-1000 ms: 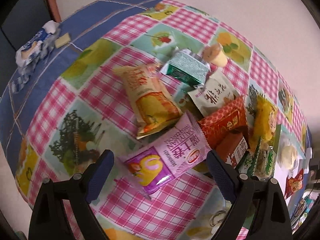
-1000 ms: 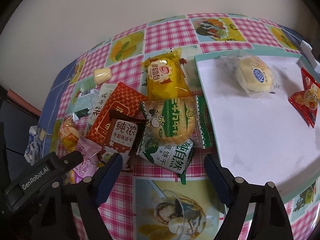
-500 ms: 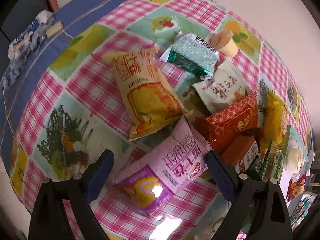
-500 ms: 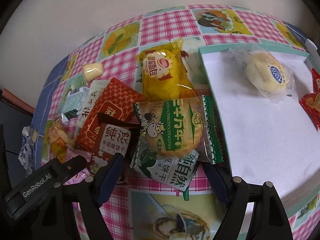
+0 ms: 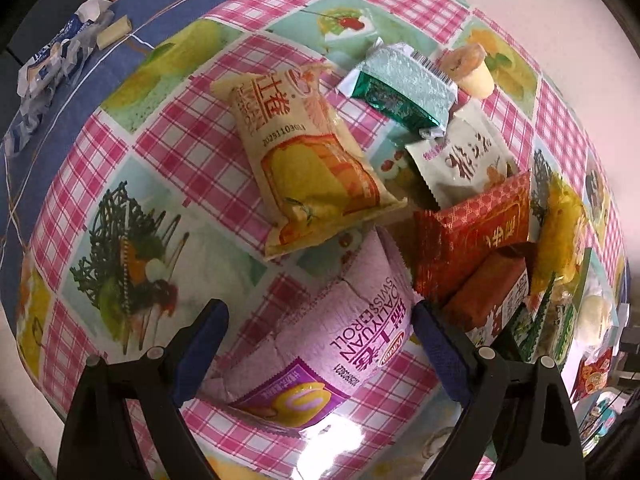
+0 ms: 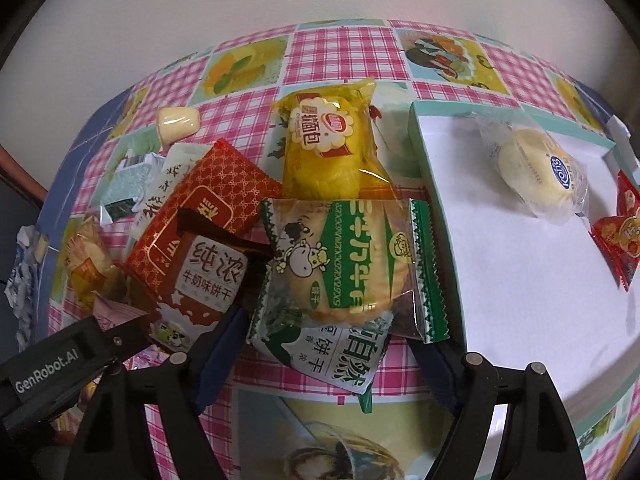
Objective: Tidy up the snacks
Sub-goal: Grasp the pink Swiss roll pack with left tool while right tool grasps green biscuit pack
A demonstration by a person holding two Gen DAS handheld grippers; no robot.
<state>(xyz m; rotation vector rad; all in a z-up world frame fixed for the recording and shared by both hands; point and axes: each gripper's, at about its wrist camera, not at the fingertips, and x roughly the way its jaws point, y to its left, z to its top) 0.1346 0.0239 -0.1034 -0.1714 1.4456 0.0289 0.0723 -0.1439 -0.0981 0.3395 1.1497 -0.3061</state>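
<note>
**Both grippers spread over the snack pile, nothing gripped**

The left gripper (image 5: 320,328) is pointed straight down at the checked tablecloth (image 5: 168,152), its jaws spread wide. A pink Swiss-roll packet (image 5: 320,344) lies flat between them; neither blue pad (image 5: 200,348) is seen pressing on it. Just beyond the packet a yellow cake packet (image 5: 308,160) rests on the cloth, with a green foil packet (image 5: 400,88) and a small pudding cup (image 5: 472,68) farther off. A white packet with dark lettering (image 5: 464,160), a red patterned packet (image 5: 476,232) and an orange-brown biscuit packet (image 5: 488,284) are overlapped to the right. A crumpled blue-and-white wrapper (image 5: 52,64) lies well apart on the blue part of the cloth.

The right gripper (image 6: 324,344) is tilted steeply downward, jaws apart. Between them lie a green-and-white biscuit packet (image 6: 340,356) and, stacked on it, a clear green-edged cow-print biscuit packet (image 6: 344,260); whether the pads touch either cannot be told, and no pinch is shown. A yellow bread packet (image 6: 332,140) lies behind these. To the right, a white tray with a teal rim (image 6: 520,280) holds a wrapped round bun (image 6: 536,168) and a red snack packet (image 6: 620,236). Part of the left gripper's body is seen at lower left.
</note>
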